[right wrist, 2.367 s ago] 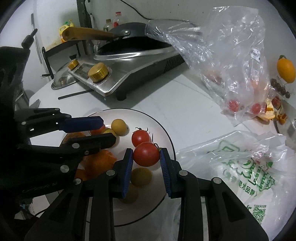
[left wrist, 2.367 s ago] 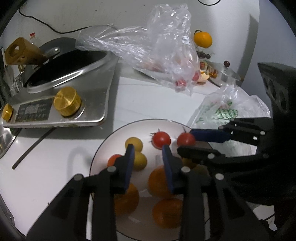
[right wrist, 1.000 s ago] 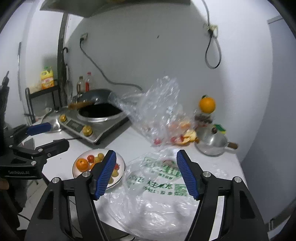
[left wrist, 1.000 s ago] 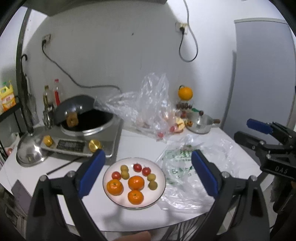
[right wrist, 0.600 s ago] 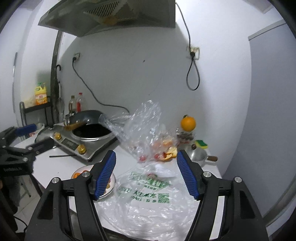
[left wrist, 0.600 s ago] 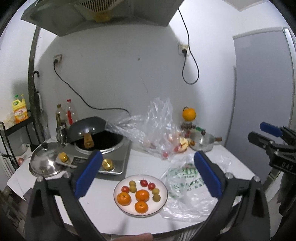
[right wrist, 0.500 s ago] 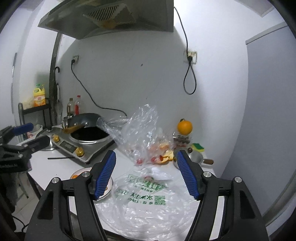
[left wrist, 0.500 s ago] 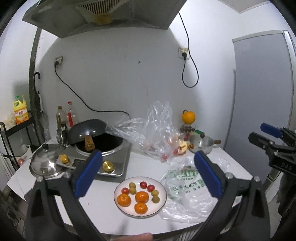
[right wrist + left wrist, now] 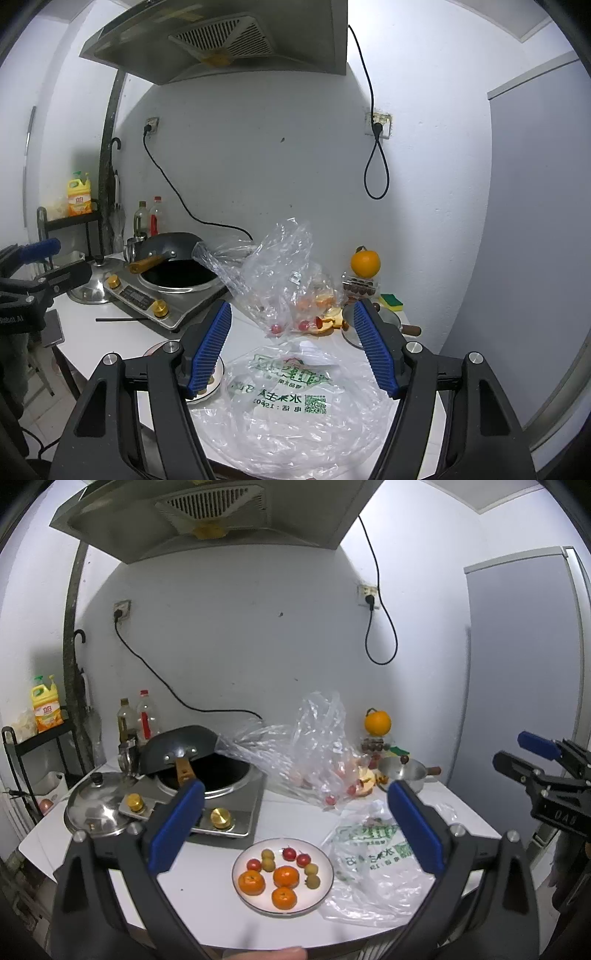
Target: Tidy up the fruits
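Note:
A white plate (image 9: pixel 325 856) on the white table holds three oranges (image 9: pixel 286 876), three small red tomatoes (image 9: pixel 289 853) and several small yellow-green fruits (image 9: pixel 311 868). My left gripper (image 9: pixel 293 830) is wide open and empty, held well back from and above the table. My right gripper (image 9: pixel 293 345) is also wide open and empty, drawn back from the table; it shows at the right edge of the left wrist view (image 9: pixel 532 753). In the right wrist view only the plate's rim (image 9: pixel 218 384) shows, behind the left finger.
A flat printed plastic bag (image 9: pixel 373 853) lies right of the plate. A crumpled clear bag (image 9: pixel 310 753) with small tomatoes stands behind it. An induction cooker with a wok (image 9: pixel 207 771), a pot lid (image 9: pixel 96 808), a small steel pot (image 9: pixel 402 771) and an orange (image 9: pixel 377 722) on a box stand at the back.
The right gripper let go of a tomato onto the plate. Both grippers opened wide and pulled far back and up from the table, and are still drawing slightly away.

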A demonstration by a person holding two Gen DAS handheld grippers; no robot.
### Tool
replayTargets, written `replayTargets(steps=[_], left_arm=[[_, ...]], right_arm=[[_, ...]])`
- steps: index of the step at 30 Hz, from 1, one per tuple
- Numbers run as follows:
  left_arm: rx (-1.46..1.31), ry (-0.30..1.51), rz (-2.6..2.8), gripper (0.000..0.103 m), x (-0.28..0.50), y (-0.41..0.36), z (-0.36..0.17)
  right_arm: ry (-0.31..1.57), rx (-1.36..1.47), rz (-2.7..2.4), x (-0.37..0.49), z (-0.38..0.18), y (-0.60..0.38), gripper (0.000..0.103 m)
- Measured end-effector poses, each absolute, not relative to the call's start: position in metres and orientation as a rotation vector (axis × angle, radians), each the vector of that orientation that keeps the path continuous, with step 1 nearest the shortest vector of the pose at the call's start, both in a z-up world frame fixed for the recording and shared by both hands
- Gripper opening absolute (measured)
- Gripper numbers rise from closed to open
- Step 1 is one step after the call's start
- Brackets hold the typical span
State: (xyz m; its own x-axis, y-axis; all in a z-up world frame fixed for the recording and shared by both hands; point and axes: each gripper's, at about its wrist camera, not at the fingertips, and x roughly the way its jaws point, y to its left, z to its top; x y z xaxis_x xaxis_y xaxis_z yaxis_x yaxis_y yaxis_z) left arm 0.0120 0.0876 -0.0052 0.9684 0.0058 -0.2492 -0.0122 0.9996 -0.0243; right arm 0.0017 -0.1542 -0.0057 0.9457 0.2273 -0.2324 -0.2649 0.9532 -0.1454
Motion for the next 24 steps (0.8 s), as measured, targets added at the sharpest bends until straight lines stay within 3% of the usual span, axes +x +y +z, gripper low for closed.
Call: replayTargets(steps=[24], left_arm=[[-0.036,0.247,0.009,0.100,0.0082,0.0876,-0.0049]], right_arm=[[0.219,-0.186,0.259,0.0031,-0.0069,-0.1514,0.072]])
